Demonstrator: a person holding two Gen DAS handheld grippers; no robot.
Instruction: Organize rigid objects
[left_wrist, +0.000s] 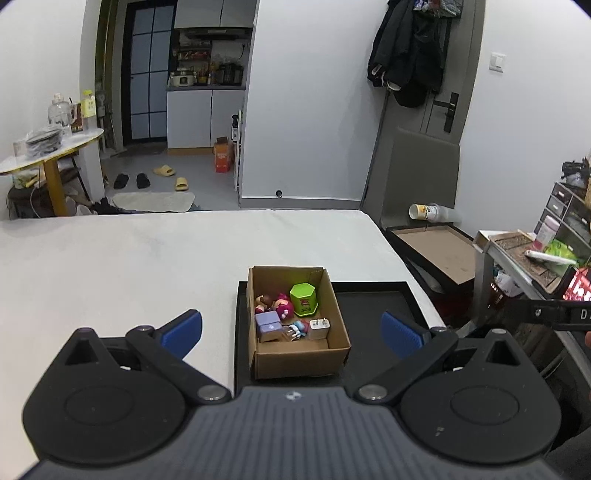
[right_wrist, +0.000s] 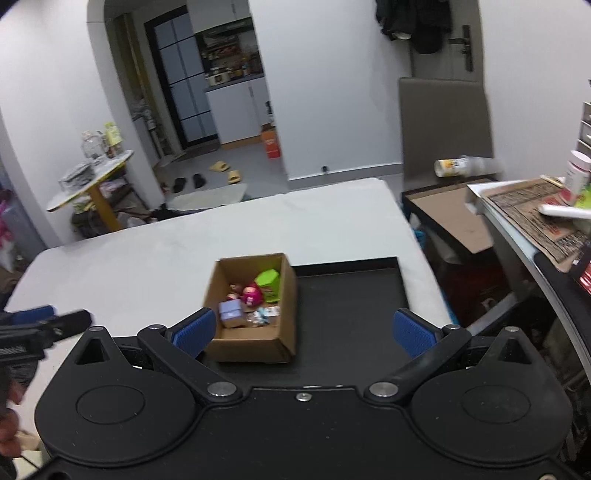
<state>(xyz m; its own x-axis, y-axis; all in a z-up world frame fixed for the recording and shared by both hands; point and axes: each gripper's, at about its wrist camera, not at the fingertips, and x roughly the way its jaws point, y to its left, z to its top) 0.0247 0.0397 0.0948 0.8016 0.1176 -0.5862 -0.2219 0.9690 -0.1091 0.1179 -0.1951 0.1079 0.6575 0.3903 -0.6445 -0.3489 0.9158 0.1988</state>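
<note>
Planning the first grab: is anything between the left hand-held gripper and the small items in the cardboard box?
Nothing visible blocks it. The left hand-held gripper is open, and the cardboard box has no lid. Only its near wall stands in front of the white charger and purple box.

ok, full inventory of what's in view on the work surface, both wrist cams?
cardboard box: 1, brown, open, on left part of tray
tray: 1, black, on white surface
white surface: 1, under tray
green hexagonal container: 1, in box, far side
toy figures: a few, pink/red, in box beside container
lilac blocks: 2, in box, left
white charger plug: 1, in box, near right
small blue-white toy: 1, in box, details unclear
left gripper: black, blue pads, open, empty
right gripper: black, blue pads, open, empty
</note>
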